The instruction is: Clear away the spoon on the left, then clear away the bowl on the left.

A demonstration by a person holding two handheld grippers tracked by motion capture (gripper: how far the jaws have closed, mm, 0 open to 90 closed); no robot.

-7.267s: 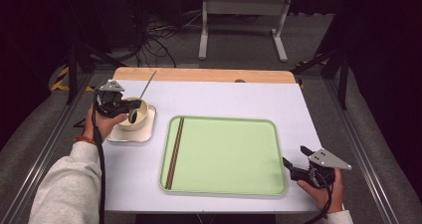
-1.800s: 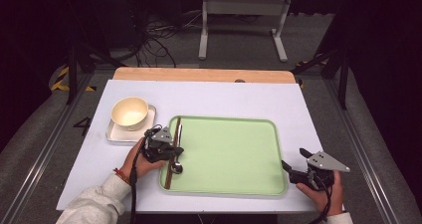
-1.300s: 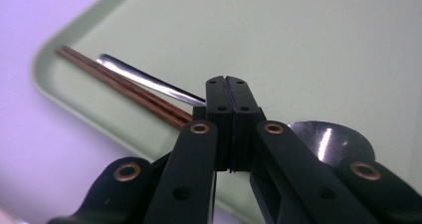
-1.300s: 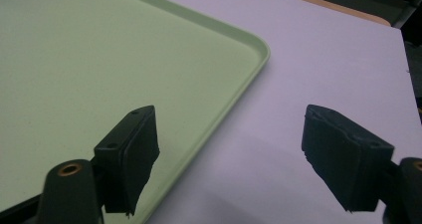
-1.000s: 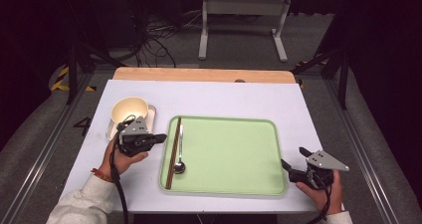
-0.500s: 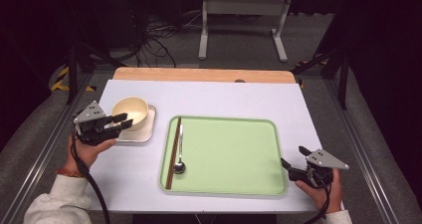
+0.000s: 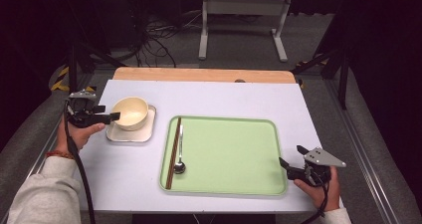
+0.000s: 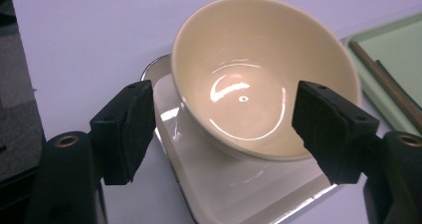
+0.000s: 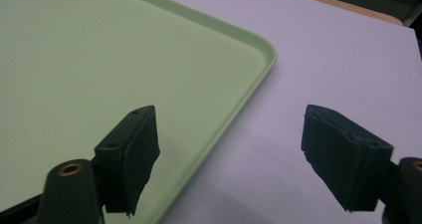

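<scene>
Because the left hand-held gripper (image 7: 113, 116) sits just beside the bowl (image 7: 130, 112), on the side away from the green tray (image 7: 234, 184), it is the nearer one by far. Its jaws are wide open and hold nothing, and the bowl lies straight ahead between them. The bowl stands upright on a small white plate (image 7: 130, 135). The right hand-held gripper (image 7: 286, 165), also open and empty, rests well apart from the bowl, at the tray's far corner.

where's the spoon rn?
High view: spoon lies in the green tray at its left edge, right beside the chopsticks.
</scene>
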